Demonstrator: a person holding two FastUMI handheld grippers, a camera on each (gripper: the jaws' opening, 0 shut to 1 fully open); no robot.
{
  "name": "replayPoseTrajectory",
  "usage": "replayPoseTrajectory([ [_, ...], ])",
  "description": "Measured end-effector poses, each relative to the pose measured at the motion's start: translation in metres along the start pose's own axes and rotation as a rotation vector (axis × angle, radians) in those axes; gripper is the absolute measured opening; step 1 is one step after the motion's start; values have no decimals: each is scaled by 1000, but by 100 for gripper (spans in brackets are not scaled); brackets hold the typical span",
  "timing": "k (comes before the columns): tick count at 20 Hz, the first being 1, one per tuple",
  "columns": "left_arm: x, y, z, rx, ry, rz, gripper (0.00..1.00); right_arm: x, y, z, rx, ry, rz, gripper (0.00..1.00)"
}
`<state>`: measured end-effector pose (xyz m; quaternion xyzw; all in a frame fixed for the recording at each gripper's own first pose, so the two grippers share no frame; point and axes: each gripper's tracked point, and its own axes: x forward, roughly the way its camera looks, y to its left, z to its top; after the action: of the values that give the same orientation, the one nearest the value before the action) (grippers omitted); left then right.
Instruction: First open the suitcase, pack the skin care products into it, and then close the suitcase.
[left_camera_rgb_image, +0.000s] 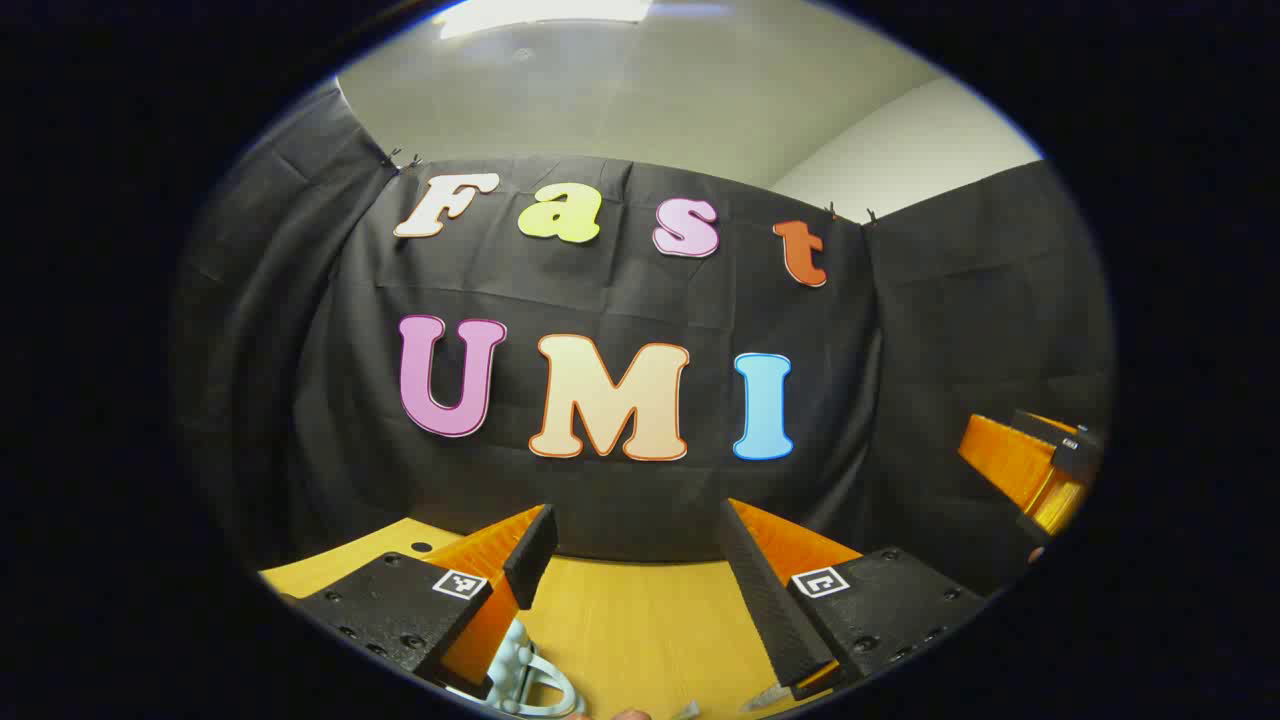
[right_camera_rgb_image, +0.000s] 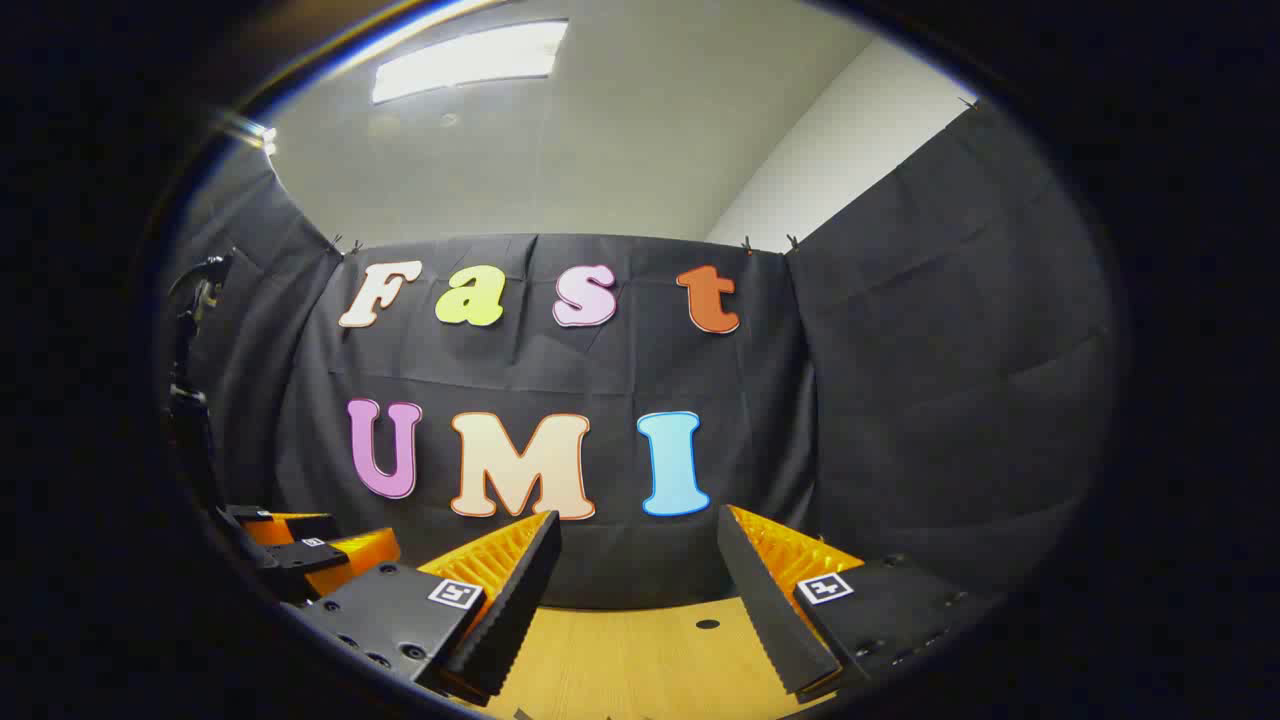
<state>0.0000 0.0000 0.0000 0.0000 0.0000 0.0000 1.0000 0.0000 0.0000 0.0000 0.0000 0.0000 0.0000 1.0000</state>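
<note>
**Two grippers held up over a wooden table, both with jaws apart**

There are two grippers. In the left gripper view, the left gripper (left_camera_rgb_image: 636, 560) reaches forward over a light wooden table (left_camera_rgb_image: 640, 620), its two fingers spread wide with nothing between them. At the far right edge of that view the right gripper (left_camera_rgb_image: 1040, 465) can be seen, raised off the table.

In the right gripper view, the right gripper's two fingers are likewise set wide apart and hold nothing. The left gripper shows low at the left edge of this view, and one small round hole (right_camera_rgb_image: 707, 624) marks the tabletop between the fingers.

The left gripper view also takes in one pale blue, knobbly object (left_camera_rgb_image: 525, 675) lying on the table at the bottom edge, just beside the left-hand finger (left_camera_rgb_image: 530, 555); too little of it shows to say what it is. Whether it belongs to the suitcase or the skin care products cannot be told. A black cloth wall (right_camera_rgb_image: 900, 400) stands behind the table in both views.
</note>
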Motion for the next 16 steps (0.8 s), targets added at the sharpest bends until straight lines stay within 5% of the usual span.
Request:
replayPoseTrajectory([
  [7, -4, -4, -1, 22, -25, 58, 94, 16, -15, -24, -7, 33, 31, 98],
  [12, -15, 23, -22, 87, 6, 175, 94, 18, -7, -41, -7, 54, 129, 98],
  [16, -28, 31, -78, 74, 173, 112, 94, 19, -10, -46, -21, 65, 83, 98],
])
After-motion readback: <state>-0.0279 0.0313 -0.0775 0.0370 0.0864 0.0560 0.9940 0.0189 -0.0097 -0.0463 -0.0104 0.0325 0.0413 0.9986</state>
